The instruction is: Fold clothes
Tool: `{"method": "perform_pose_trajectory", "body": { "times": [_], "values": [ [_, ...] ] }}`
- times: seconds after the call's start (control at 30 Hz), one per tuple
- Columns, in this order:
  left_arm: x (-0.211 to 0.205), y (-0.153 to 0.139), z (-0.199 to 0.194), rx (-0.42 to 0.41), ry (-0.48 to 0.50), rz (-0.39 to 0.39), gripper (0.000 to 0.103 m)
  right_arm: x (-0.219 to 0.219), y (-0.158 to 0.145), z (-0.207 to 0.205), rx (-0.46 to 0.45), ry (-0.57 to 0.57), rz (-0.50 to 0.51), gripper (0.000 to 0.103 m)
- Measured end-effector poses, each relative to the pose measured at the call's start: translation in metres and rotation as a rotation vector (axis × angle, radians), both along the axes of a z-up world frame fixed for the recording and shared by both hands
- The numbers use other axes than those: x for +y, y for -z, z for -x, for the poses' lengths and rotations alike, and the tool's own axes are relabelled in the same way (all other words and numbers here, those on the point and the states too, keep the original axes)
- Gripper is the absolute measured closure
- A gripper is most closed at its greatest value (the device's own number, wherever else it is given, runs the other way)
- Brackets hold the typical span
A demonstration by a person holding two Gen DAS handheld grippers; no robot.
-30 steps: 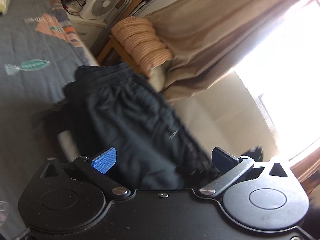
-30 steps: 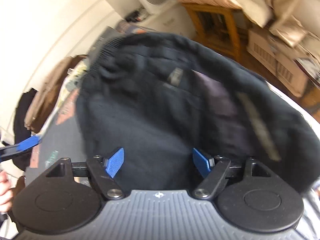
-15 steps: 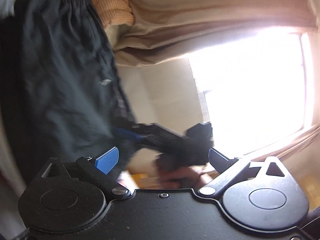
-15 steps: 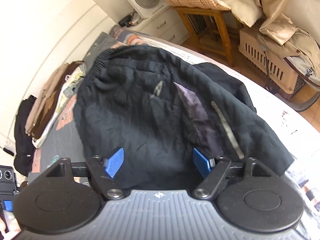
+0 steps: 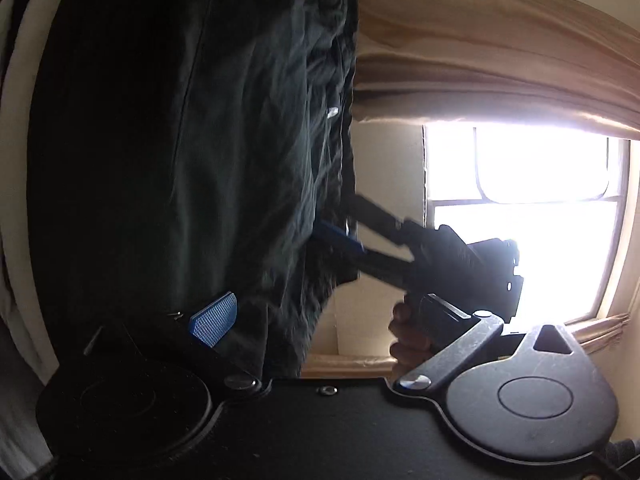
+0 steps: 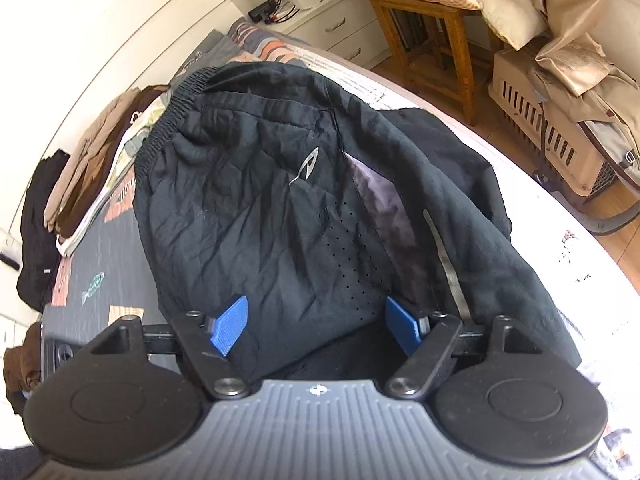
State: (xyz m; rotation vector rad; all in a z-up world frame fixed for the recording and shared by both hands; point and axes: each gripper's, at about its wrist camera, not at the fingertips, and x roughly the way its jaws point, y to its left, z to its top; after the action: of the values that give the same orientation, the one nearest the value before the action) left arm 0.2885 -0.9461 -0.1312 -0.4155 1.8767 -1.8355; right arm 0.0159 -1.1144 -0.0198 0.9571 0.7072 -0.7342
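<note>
Shorts (image 6: 280, 216), black with an elastic waistband and a small silver logo, lie spread on the bed (image 6: 540, 216), waistband at the far end and one side doubled over along the bed edge. The right gripper (image 6: 316, 324) hangs over the near hem with its blue pads apart and nothing clamped; fabric lies beneath the gap. In the left wrist view the left gripper (image 5: 320, 320) also stands apart, rolled on its side beside the shorts, with the right gripper (image 5: 360, 236) and the hand holding it ahead of it against the window (image 5: 520, 200).

Procedure, as judged: seat both pads fully over the hem edge before closing, take both layers, then carry the hem toward the waistband with the two grippers level, to prevent skew.

Compared with one second earlier, the garment was blurred and bunched; it is now settled. The left wrist view previously showed the bed and a fan; it now faces the window.
</note>
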Motion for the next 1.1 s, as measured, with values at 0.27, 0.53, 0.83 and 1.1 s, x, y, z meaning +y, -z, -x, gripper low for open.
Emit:
{"method": "perform_pose_trajectory", "body": {
  "times": [0.27, 0.53, 0.83, 1.1],
  "values": [
    [0.036, -0.007, 0.041, -0.009, 0.177, -0.088, 0.004, 0.015, -0.013, 0.0, 0.052, -0.067, 0.003, 0.027],
    [-0.021, -0.112, -0.038, -0.065, -0.064, 0.192, 0.001, 0.04, -0.055, 0.0, -0.13, -0.039, 0.072, 0.027],
    [-0.116, -0.065, -0.027, -0.083, -0.087, 0.098, 0.001, 0.046, 0.009, 0.004, 0.067, -0.091, -0.028, 0.028],
    [-0.12, -0.073, -0.006, -0.22, 0.012, 0.063, 0.001, 0.057, -0.012, 0.032, 0.061, -0.043, -0.02, 0.029]
  ]
}}
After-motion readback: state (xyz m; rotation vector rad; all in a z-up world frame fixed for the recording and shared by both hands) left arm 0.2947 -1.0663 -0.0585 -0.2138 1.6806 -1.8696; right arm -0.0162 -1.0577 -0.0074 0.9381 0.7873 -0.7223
